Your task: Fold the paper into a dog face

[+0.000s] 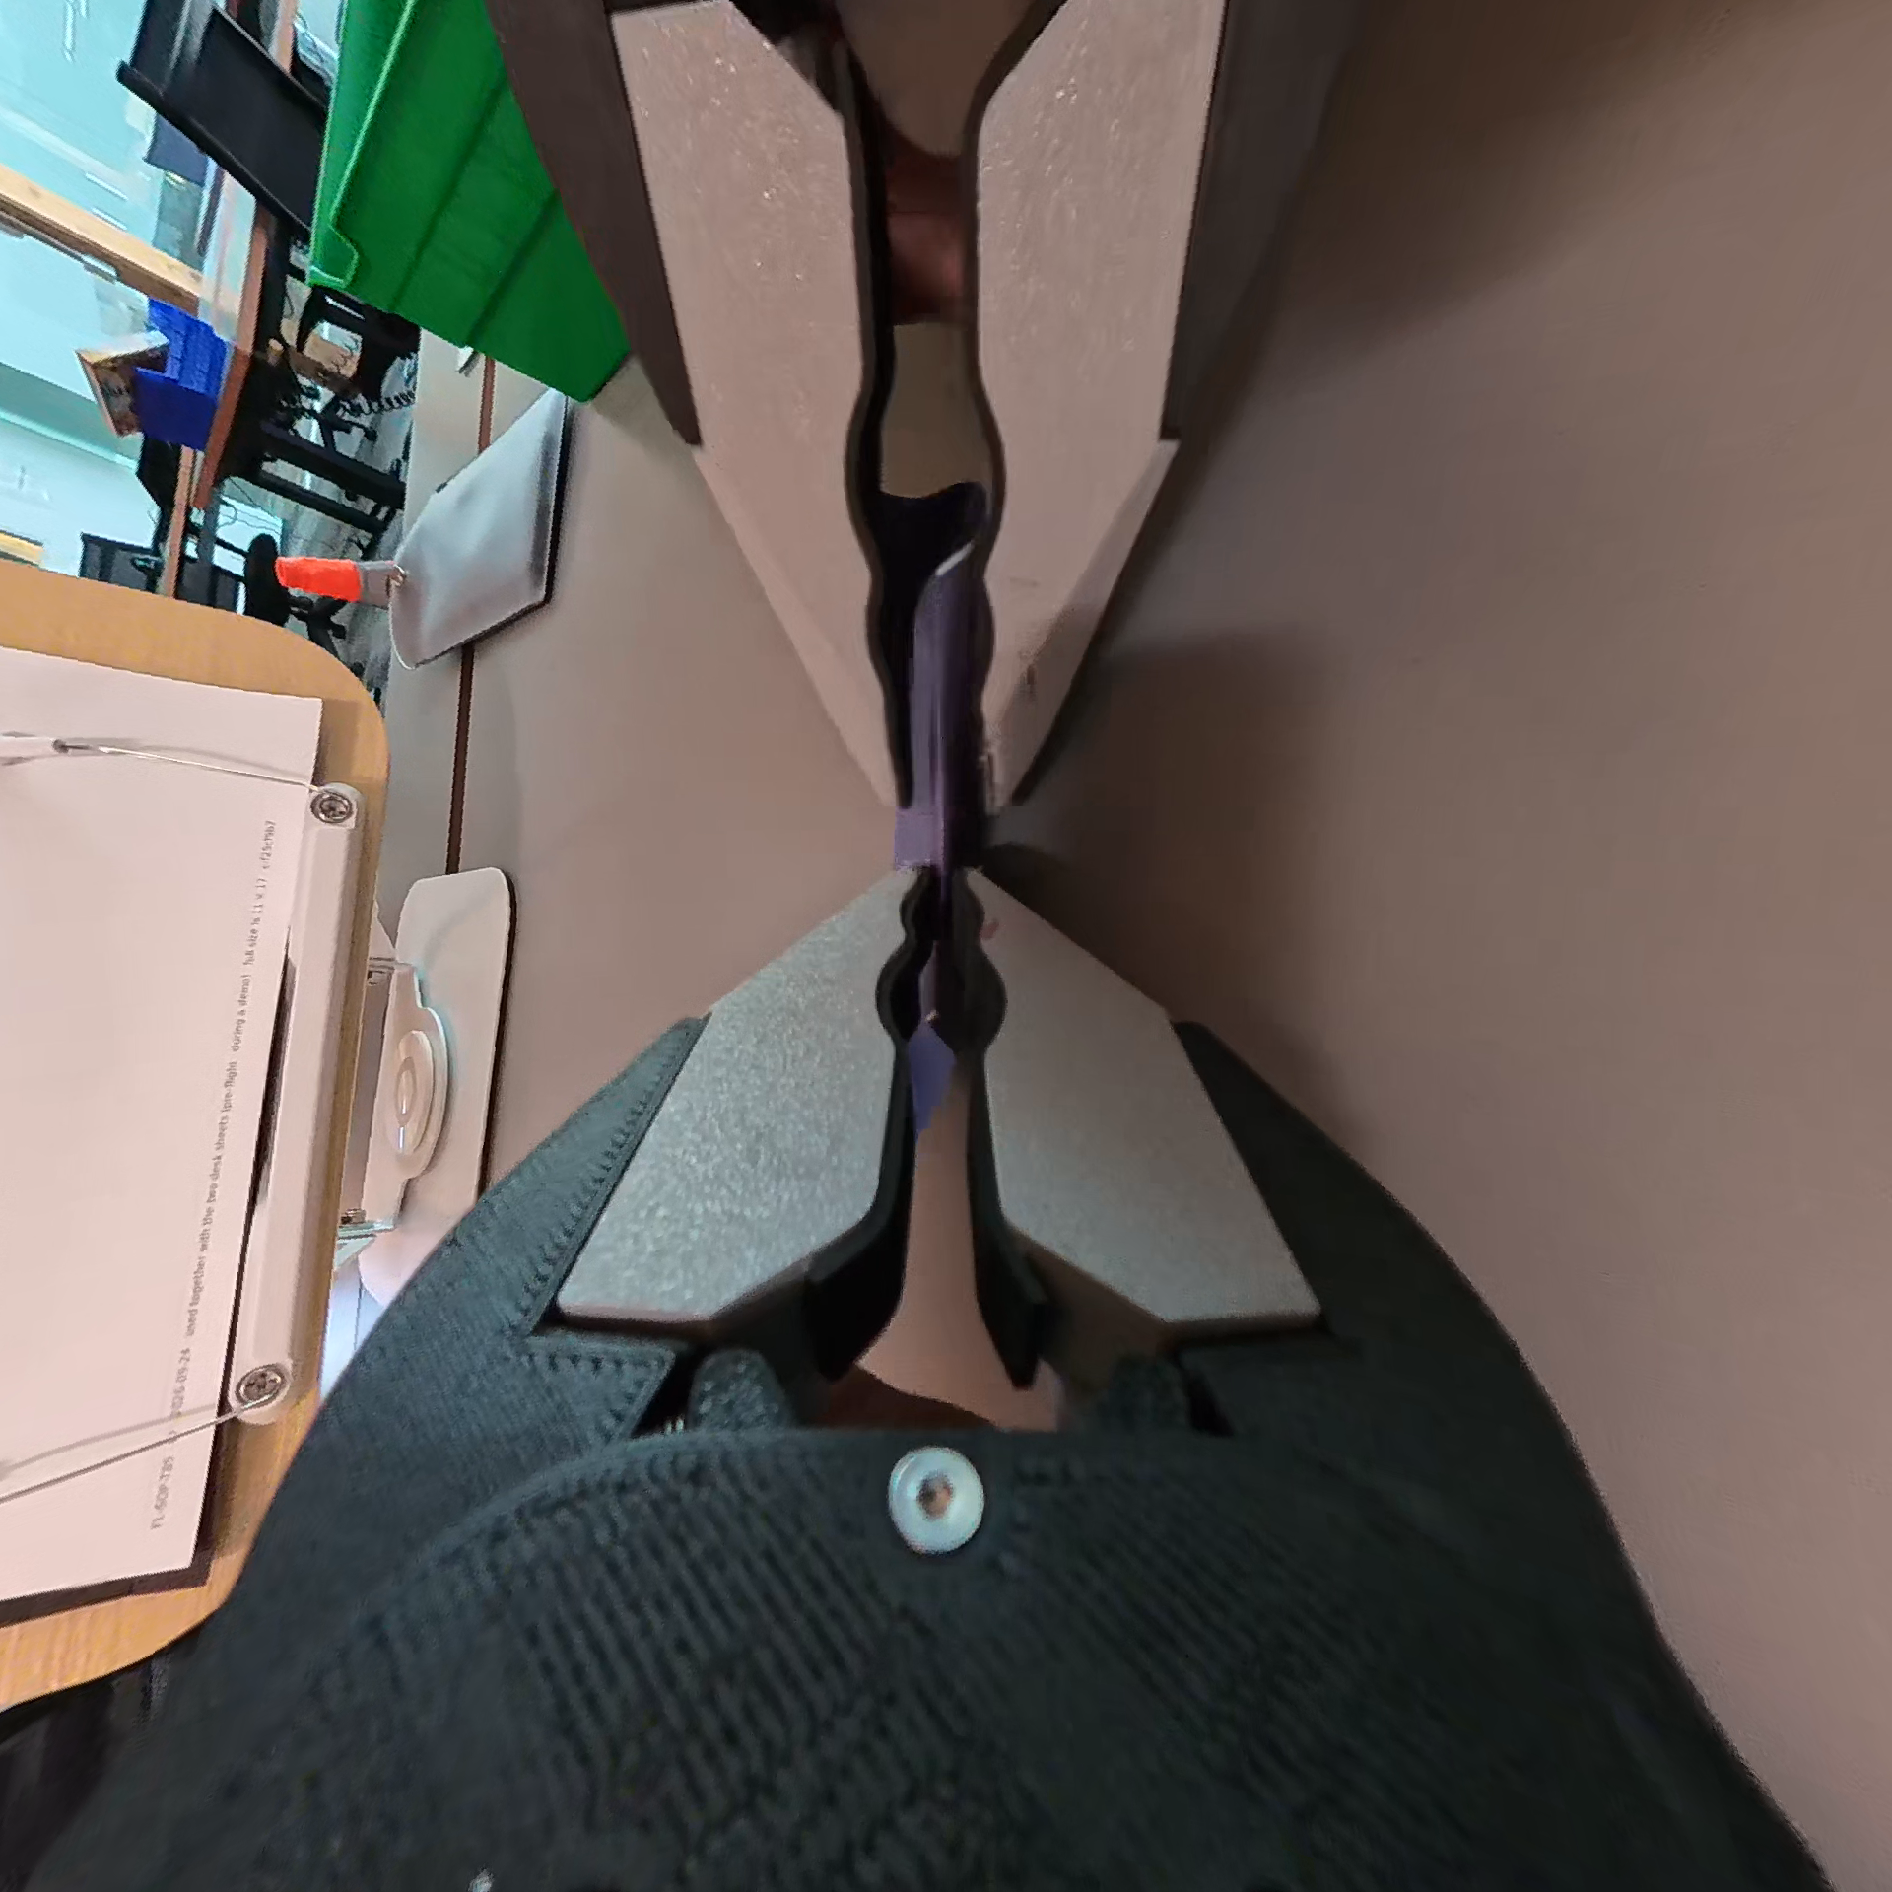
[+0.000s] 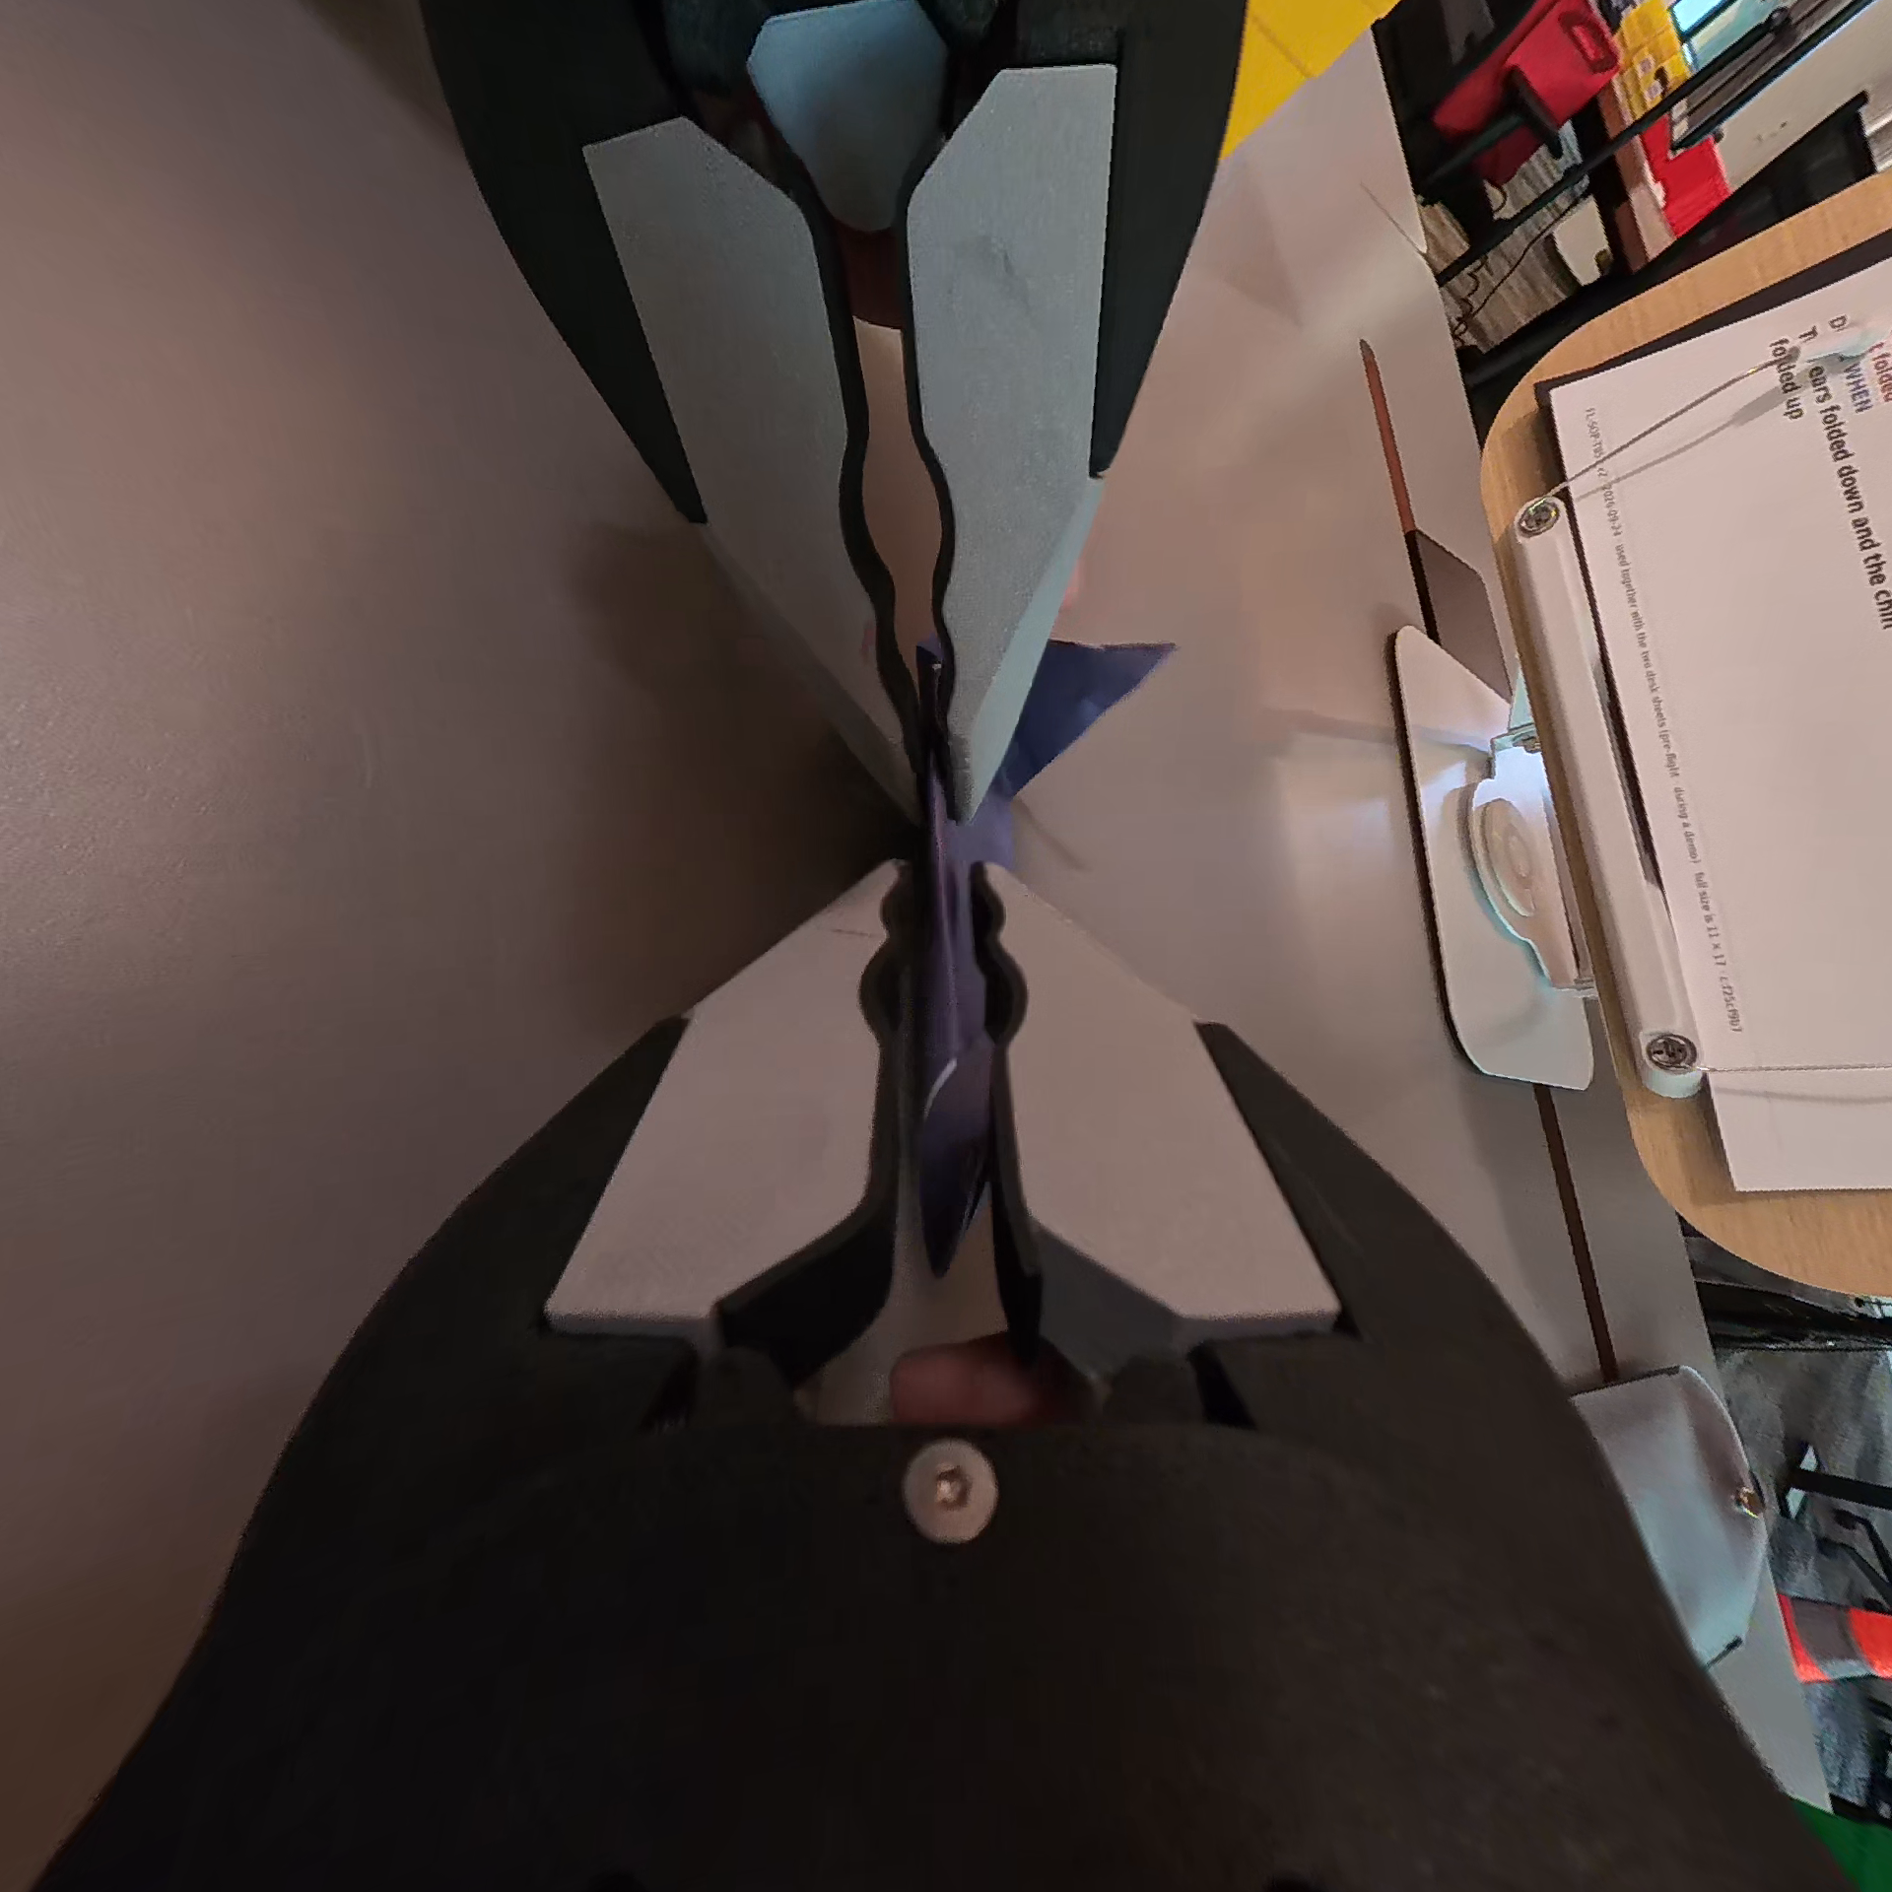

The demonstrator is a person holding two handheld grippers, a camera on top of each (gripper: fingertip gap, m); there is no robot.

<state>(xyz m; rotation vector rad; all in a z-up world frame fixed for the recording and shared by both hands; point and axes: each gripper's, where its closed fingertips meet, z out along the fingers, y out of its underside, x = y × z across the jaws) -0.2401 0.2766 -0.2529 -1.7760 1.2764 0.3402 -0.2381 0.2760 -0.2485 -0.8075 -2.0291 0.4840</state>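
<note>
The two grippers meet tip to tip over the grey table, both pinching one folded dark blue paper edge-on. In the left wrist view my left gripper is shut on the paper. The right gripper comes from above, with more of the paper between its fingers. In the right wrist view my right gripper is shut on the paper. The left gripper is opposite it, and a blue flap sticks out to its right. The paper's shape is mostly hidden by the fingers.
A wooden board with a clipped white printed sheet lies to the left, and it also shows in the right wrist view. A green bin stands at the back left. White brackets sit beside the board. Shelves stand beyond the table edge. The grippers are tip to tip, or close to it.
</note>
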